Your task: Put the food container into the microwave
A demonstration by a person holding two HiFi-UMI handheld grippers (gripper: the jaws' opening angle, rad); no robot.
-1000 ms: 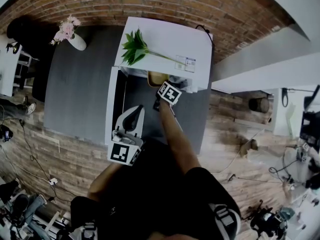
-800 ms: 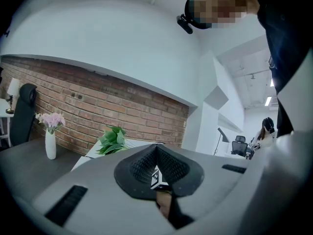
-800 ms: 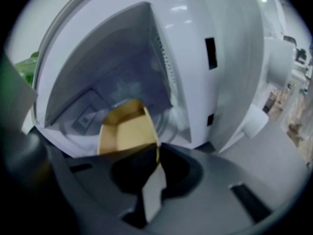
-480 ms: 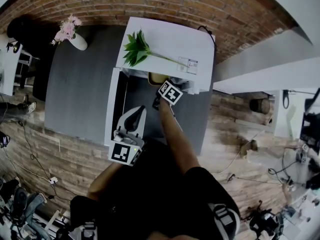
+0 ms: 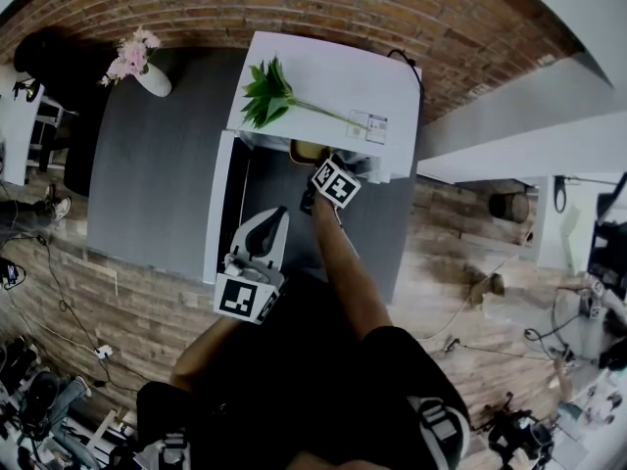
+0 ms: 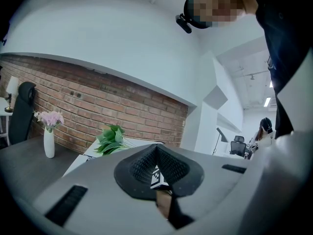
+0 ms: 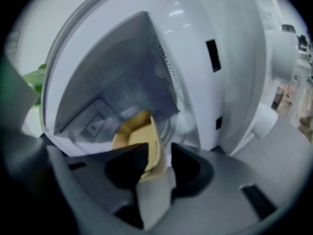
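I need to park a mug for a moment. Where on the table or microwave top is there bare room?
Free: the grey table between the vase and the open door of the microwave; the microwave's top beside the plant. Crowded: the microwave's mouth, where the right gripper has jaws just opening around the food container.

The tan food container [image 7: 144, 141] lies inside the open cavity of the white microwave [image 5: 333, 81], near its front opening. The microwave stands at the tabletop's far right corner, its door [image 5: 217, 204] swung wide open to the left
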